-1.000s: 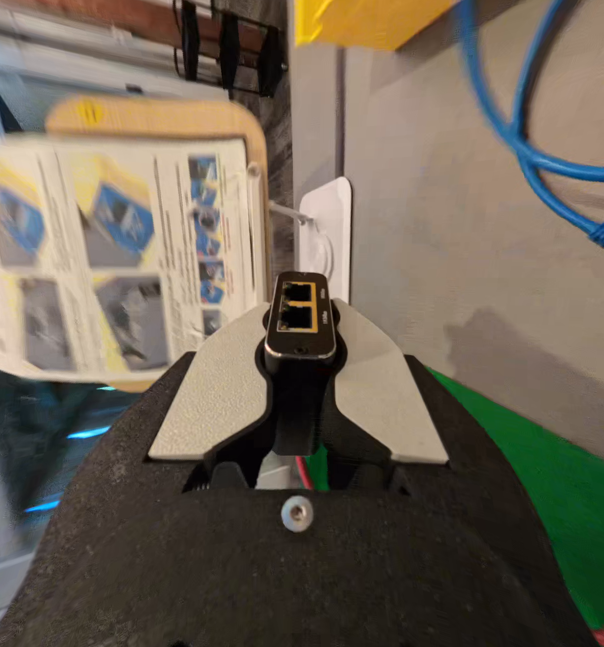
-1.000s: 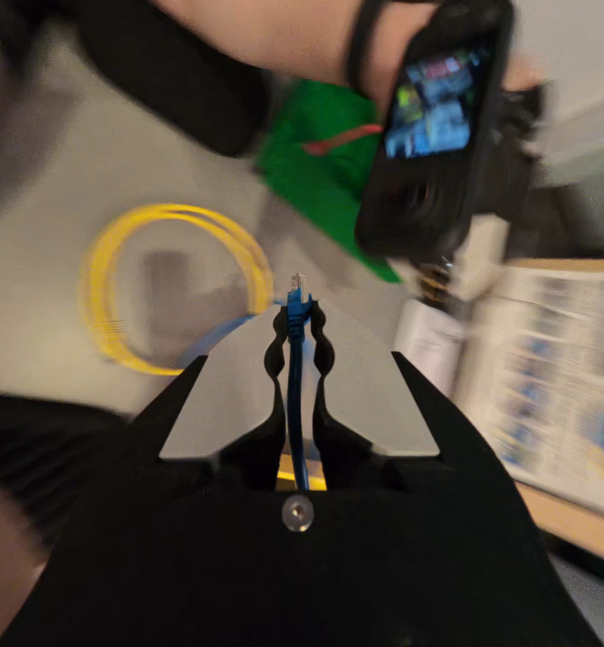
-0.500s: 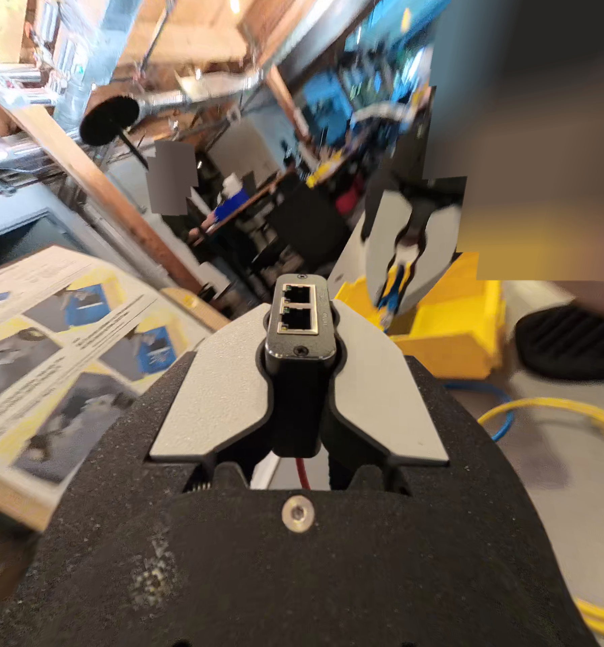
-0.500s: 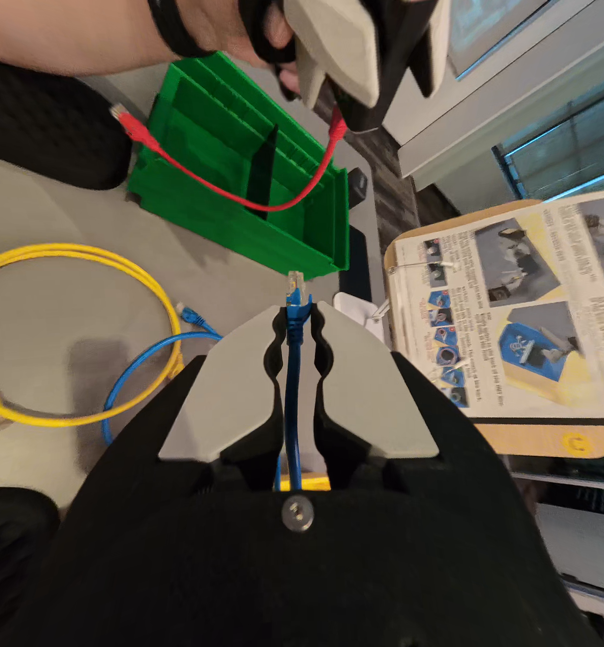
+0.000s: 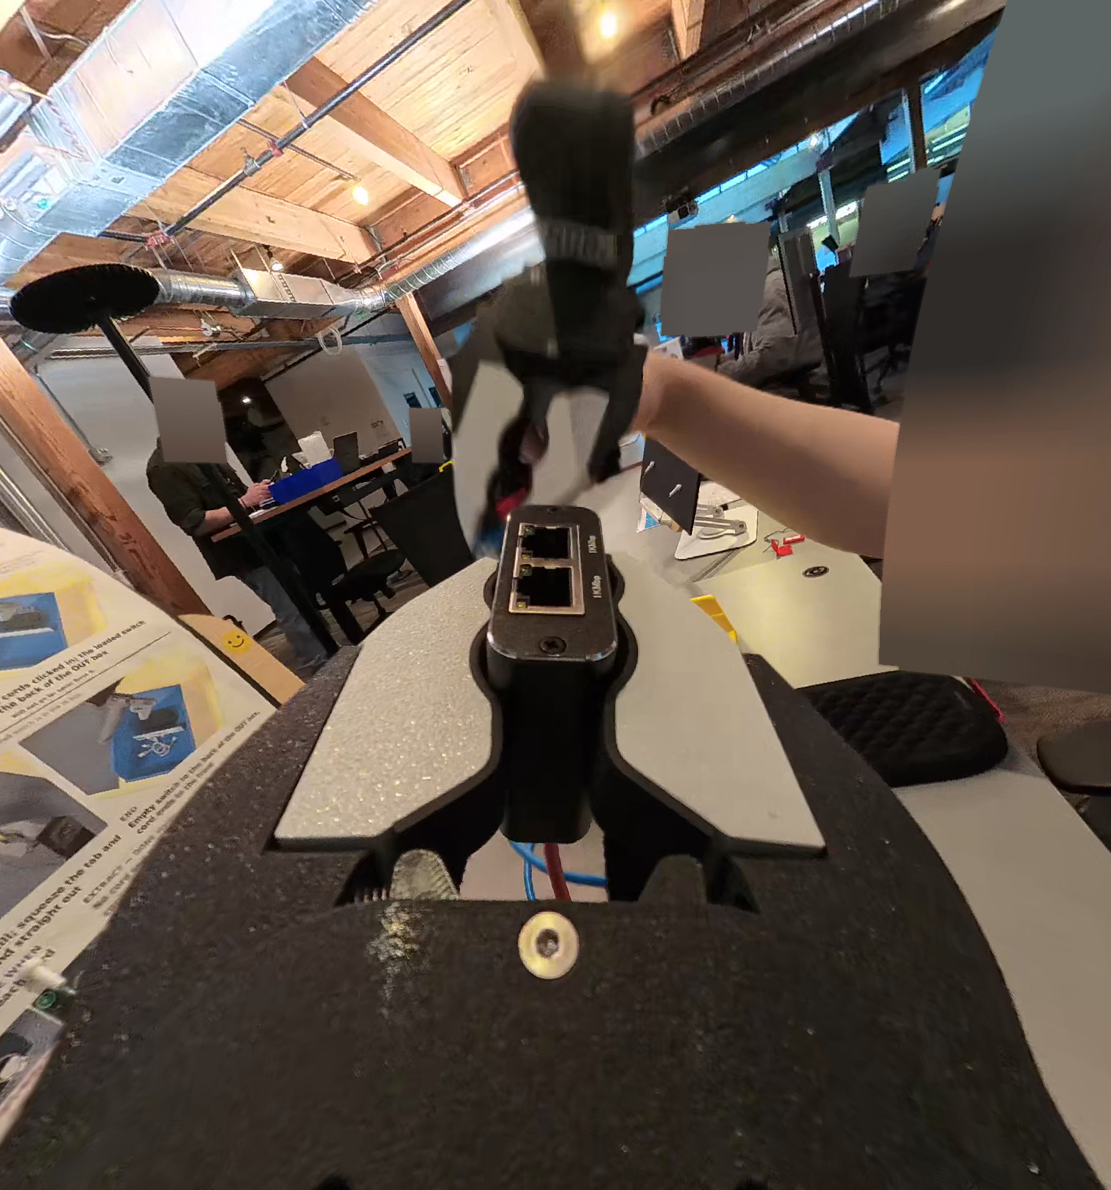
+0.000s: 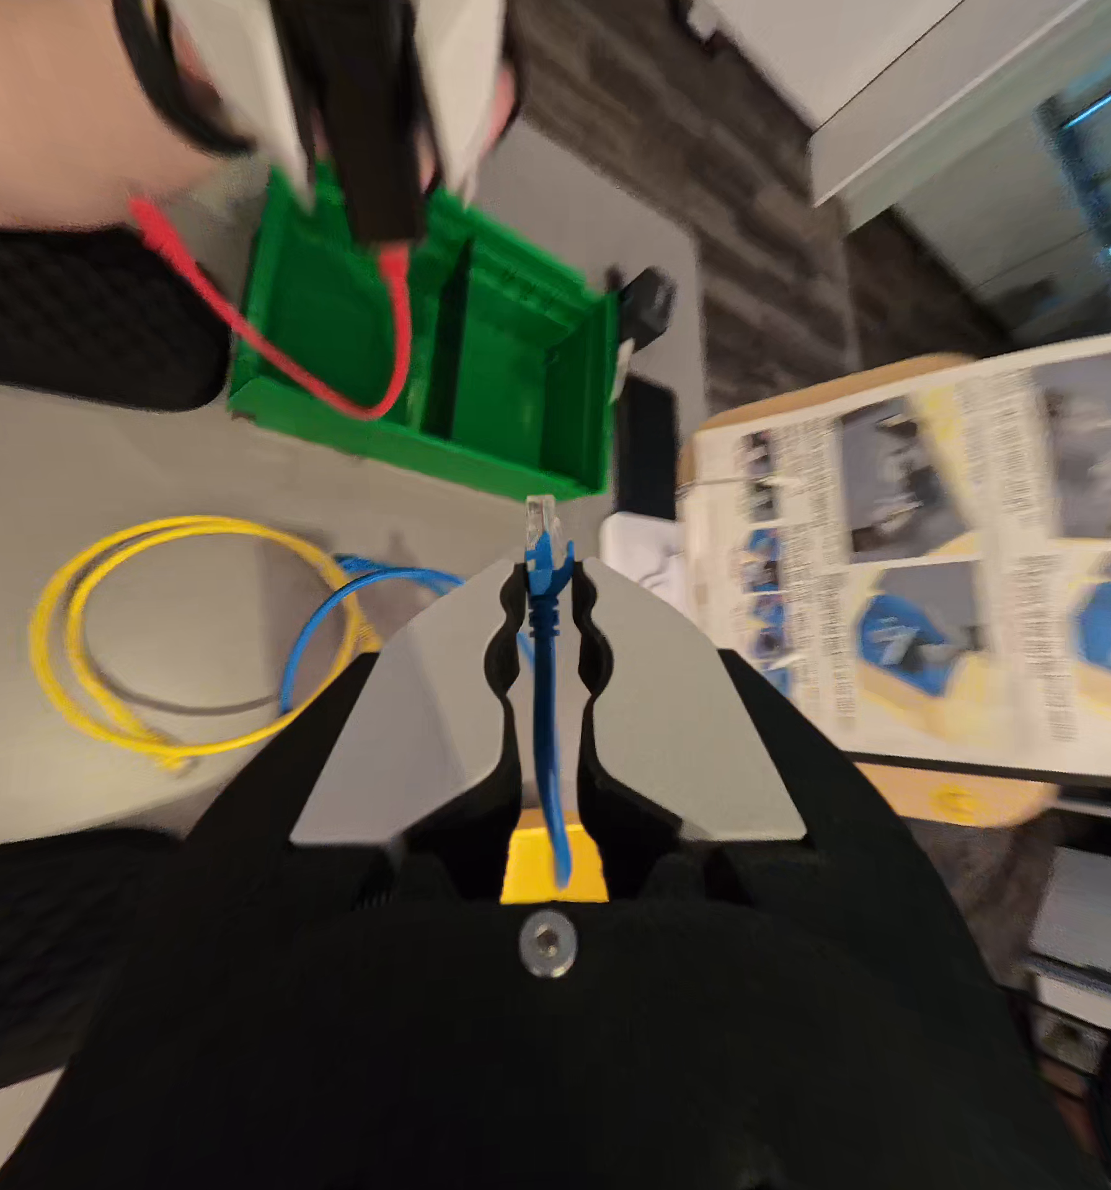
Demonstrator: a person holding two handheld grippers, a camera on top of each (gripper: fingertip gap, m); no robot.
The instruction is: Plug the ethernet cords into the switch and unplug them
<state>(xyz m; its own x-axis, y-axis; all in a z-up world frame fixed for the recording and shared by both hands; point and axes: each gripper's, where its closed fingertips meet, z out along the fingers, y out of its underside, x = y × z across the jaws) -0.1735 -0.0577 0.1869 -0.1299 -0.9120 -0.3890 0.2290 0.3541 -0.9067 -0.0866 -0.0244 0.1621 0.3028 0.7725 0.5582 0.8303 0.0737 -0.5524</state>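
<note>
The left gripper (image 5: 550,573) was clamped on the black switch (image 5: 550,650), its pads pressing both flanks of the body, with the face and its two open ports turned up toward the camera. A second before, the same grasp had faced a grey table and a blue cord; half a second before, it had swung toward the workshop, with the other gripper farther off to the right. The right gripper (image 5: 543,489) now hung just above the switch's far end, blurred; something red and blue showed at its tips, though the blur left it unclear how near the upper port it stood.

In the right wrist view, the right gripper (image 6: 550,566) was closed narrowly on the boot of the blue ethernet cord (image 6: 545,676), the clear plug (image 6: 538,515) projecting beyond the fingertips, as in both earlier views. The left gripper (image 6: 372,129) had come nearer at the top edge than half a second before. A red cord (image 6: 321,380) looped from the switch it held over the green bin (image 6: 508,386). A yellow cord (image 6: 108,644) lay coiled on the table (image 6: 89,463), and a printed instruction sheet (image 6: 926,566) stood at right.
</note>
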